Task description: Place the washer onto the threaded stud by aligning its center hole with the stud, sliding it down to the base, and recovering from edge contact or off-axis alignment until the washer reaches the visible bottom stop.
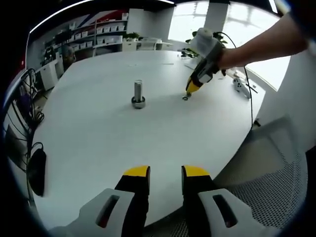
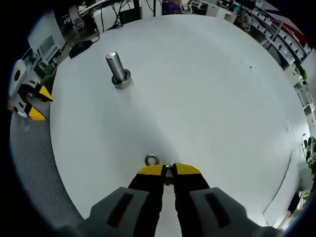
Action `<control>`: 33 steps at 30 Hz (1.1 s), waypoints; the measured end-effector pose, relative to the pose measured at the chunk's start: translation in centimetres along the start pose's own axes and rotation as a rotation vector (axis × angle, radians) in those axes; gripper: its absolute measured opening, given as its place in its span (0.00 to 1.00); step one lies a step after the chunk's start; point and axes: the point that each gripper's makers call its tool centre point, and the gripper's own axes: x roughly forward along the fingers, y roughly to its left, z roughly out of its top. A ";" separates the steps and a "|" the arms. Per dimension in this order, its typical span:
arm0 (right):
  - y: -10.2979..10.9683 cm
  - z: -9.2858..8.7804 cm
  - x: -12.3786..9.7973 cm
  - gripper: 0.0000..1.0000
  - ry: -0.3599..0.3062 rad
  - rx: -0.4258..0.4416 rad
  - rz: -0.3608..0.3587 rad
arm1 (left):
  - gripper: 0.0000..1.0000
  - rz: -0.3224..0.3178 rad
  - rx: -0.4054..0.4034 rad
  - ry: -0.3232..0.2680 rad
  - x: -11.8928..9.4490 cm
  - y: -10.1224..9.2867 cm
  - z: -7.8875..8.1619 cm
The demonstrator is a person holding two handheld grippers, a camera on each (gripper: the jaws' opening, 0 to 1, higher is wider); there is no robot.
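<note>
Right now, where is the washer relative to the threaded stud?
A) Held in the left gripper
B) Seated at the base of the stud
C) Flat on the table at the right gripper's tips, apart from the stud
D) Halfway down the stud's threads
C: the washer lies flat on the white table just ahead of the right gripper, well apart from the upright stud.

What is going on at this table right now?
A person works with two handheld grippers at a white table. The right gripper is down at the tabletop, jaws nearly closed around one washer, a second washer lying just ahead. The threaded stud stands upright, apart. The left gripper hangs back, open.
</note>
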 end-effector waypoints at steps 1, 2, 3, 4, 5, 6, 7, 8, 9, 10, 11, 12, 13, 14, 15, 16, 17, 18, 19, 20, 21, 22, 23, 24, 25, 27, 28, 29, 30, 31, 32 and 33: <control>0.0 0.0 0.0 0.10 -0.002 0.001 0.000 | 0.23 0.000 0.000 0.000 0.0 0.0 0.0; -0.2 0.0 0.1 0.10 -0.004 0.001 -0.002 | 0.23 0.001 0.000 0.000 0.0 0.0 0.0; -0.3 0.1 0.1 0.11 -0.007 0.001 -0.001 | 0.23 0.001 -0.001 0.000 0.0 0.0 0.0; -0.4 0.0 0.1 0.11 -0.008 0.002 -0.002 | 0.23 0.002 -0.001 0.001 0.0 0.0 0.0; -0.5 0.0 0.2 0.12 -0.008 0.003 -0.002 | 0.23 0.002 -0.001 0.001 0.0 0.0 0.0; -0.4 -0.1 0.1 0.13 -0.010 0.002 -0.002 | 0.23 0.002 -0.001 0.002 0.0 0.0 0.0; -0.3 -0.1 0.1 0.14 -0.011 0.001 0.000 | 0.23 0.002 0.000 0.005 0.0 0.0 -0.1; -0.3 -0.1 0.1 0.16 -0.009 0.002 0.001 | 0.23 0.002 0.001 0.004 0.0 0.0 -0.1; -0.1 -0.2 0.0 0.17 -0.010 0.002 0.005 | 0.23 0.002 0.000 0.003 0.0 0.0 0.0; -0.1 -0.2 -0.1 0.18 -0.012 0.000 0.005 | 0.23 0.003 0.000 0.003 0.0 0.0 -0.1; -0.2 -0.2 -0.1 0.18 -0.014 -0.004 0.005 | 0.23 0.003 0.000 0.004 0.0 0.0 -0.1; -0.2 -0.2 -0.2 0.18 -0.016 -0.006 0.004 | 0.23 0.002 0.000 0.004 0.0 0.0 -0.1; -0.1 -0.2 -0.4 0.19 -0.020 -0.005 0.004 | 0.23 0.003 0.002 0.005 0.0 0.0 -0.1; -0.2 -0.1 -0.4 0.21 -0.023 -0.007 0.003 | 0.23 0.002 0.002 0.005 0.0 0.0 -0.1; -0.2 -0.1 -0.5 0.22 -0.025 -0.013 -0.001 | 0.23 0.002 0.003 0.005 0.0 0.0 -0.1; -0.2 0.0 -0.6 0.23 -0.027 -0.022 -0.004 | 0.23 0.001 0.003 0.005 0.0 0.0 -0.1; -0.2 0.0 -0.8 0.23 -0.028 -0.031 -0.007 | 0.23 0.002 0.003 0.006 0.0 0.0 -0.1; -0.2 0.0 -0.8 0.23 -0.030 -0.036 -0.007 | 0.23 0.002 0.003 0.006 0.0 0.0 -0.1; -0.1 0.0 -0.9 0.24 -0.031 -0.041 -0.007 | 0.23 0.002 0.003 0.006 0.0 0.0 0.0; -0.1 0.1 -0.9 0.24 -0.032 -0.046 -0.009 | 0.23 0.002 0.004 0.006 0.0 0.0 -0.1; -0.1 0.1 -1.1 0.25 -0.035 -0.054 -0.011 | 0.23 0.002 0.004 0.006 0.0 0.0 -0.1; -0.2 0.2 -1.2 0.25 -0.039 -0.065 -0.016 | 0.23 0.002 0.004 0.007 0.0 0.0 -0.1; -0.1 0.3 -1.3 0.25 -0.041 -0.073 -0.017 | 0.23 0.003 0.004 0.006 0.0 0.0 -0.1; 0.0 0.4 -1.5 0.25 -0.044 -0.079 -0.015 | 0.23 0.004 0.005 0.006 0.0 0.0 -0.1; 0.0 0.6 -1.6 0.25 -0.048 -0.087 -0.018 | 0.23 0.004 0.004 0.006 0.0 0.0 -0.1; -0.1 0.9 -1.8 0.26 -0.055 -0.105 -0.024 | 0.23 0.006 0.004 0.005 0.0 0.1 -0.1; -0.2 1.0 -1.8 0.26 -0.057 -0.102 -0.022 | 0.23 0.006 0.003 0.005 0.0 0.1 -0.1; -0.1 1.0 -1.8 0.26 -0.053 -0.098 -0.019 | 0.23 0.007 0.003 0.004 0.0 0.1 -0.1; 0.0 1.1 -1.7 0.27 -0.045 -0.089 -0.014 | 0.23 0.008 0.000 0.002 0.0 0.1 0.0; 0.1 1.1 -1.7 0.28 -0.042 -0.084 -0.010 | 0.23 0.010 -0.003 0.002 0.0 0.2 0.0; 0.4 1.3 -1.7 0.29 -0.038 -0.090 -0.009 | 0.23 0.010 -0.004 0.002 -0.1 0.2 0.0; 0.5 1.4 -1.7 0.29 -0.040 -0.108 -0.010 | 0.23 0.010 -0.005 0.002 -0.1 0.2 0.0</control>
